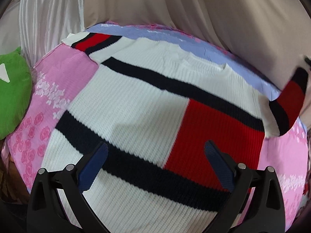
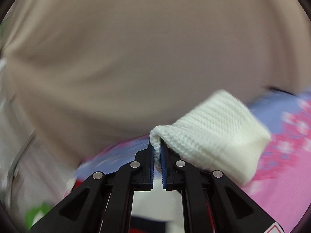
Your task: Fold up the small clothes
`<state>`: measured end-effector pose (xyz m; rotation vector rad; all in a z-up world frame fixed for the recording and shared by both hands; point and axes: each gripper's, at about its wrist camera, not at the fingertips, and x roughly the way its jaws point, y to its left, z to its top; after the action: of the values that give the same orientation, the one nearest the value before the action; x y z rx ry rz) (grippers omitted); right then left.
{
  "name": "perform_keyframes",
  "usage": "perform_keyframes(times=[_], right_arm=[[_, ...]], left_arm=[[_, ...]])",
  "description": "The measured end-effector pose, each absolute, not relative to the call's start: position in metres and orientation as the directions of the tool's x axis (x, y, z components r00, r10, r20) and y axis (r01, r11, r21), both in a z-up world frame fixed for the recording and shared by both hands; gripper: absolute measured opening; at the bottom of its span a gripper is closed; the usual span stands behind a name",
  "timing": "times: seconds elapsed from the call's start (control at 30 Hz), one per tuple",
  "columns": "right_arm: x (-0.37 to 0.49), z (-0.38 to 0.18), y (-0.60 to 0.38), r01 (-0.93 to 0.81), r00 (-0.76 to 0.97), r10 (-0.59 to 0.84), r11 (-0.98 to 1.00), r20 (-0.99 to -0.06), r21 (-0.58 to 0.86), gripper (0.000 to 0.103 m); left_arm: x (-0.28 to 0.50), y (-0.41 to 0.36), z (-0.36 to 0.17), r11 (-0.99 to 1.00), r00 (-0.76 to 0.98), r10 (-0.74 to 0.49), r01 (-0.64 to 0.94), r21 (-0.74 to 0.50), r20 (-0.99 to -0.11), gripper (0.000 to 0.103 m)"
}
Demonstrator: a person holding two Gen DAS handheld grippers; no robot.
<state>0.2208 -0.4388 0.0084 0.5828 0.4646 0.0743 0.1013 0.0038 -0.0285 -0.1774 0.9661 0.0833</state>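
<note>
A small knit sweater [image 1: 147,104], white with navy stripes and a red block, lies spread flat on a pink and blue floral sheet [image 1: 64,81]. My left gripper [image 1: 155,147] is open above the sweater's lower body and holds nothing. The sweater's right sleeve [image 1: 289,103] is lifted off the sheet at the right edge. In the right wrist view my right gripper [image 2: 157,145] is shut on the white ribbed cuff [image 2: 217,134] of that sleeve, raised above the sheet. The right wrist view is blurred.
A green cushion [image 1: 13,91] lies at the left edge of the sheet. Beige and white curtains [image 1: 155,5] hang behind the bed. The floral sheet also shows at the right of the right wrist view [image 2: 287,155].
</note>
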Motion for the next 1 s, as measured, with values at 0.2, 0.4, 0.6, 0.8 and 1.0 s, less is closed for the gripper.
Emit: perform_keyframes(times=[0.2, 0.4, 0.6, 0.8, 1.0], right_arm=[[0.275, -0.029, -0.247, -0.200, 0.728, 0.434, 0.874, -0.530, 0.442, 0.030], [0.202, -0.098, -0.291, 0.144, 0.698, 0.209, 0.896, -0.685, 0.420, 0.050], [0.177, -0.148, -0.331, 0.335, 0.579, 0.053, 0.895, -0.814, 0.296, 0.055], [0.198, -0.178, -0.323, 0.305, 0.578, 0.095, 0.896, -0.811, 0.323, 0.041], [0.174, -0.147, -0.349, 0.340, 0.701, 0.051, 0.853, -0.711, 0.396, 0.013]], left_arm=[[0.131, 0.040, -0.019, 0.954, 0.583, -0.081, -0.191, -0.233, -0.809, 0.098], [0.194, 0.067, -0.034, 0.897, 0.580, -0.178, -0.236, -0.374, -0.795, 0.098], [0.262, 0.056, -0.078, 0.834, 0.549, -0.212, -0.330, -0.443, -0.809, 0.098], [0.287, 0.023, -0.100, 0.890, 0.534, -0.071, -0.348, -0.296, -0.843, 0.050], [0.290, 0.020, -0.109, 0.890, 0.528, -0.152, -0.295, -0.348, -0.835, 0.010]])
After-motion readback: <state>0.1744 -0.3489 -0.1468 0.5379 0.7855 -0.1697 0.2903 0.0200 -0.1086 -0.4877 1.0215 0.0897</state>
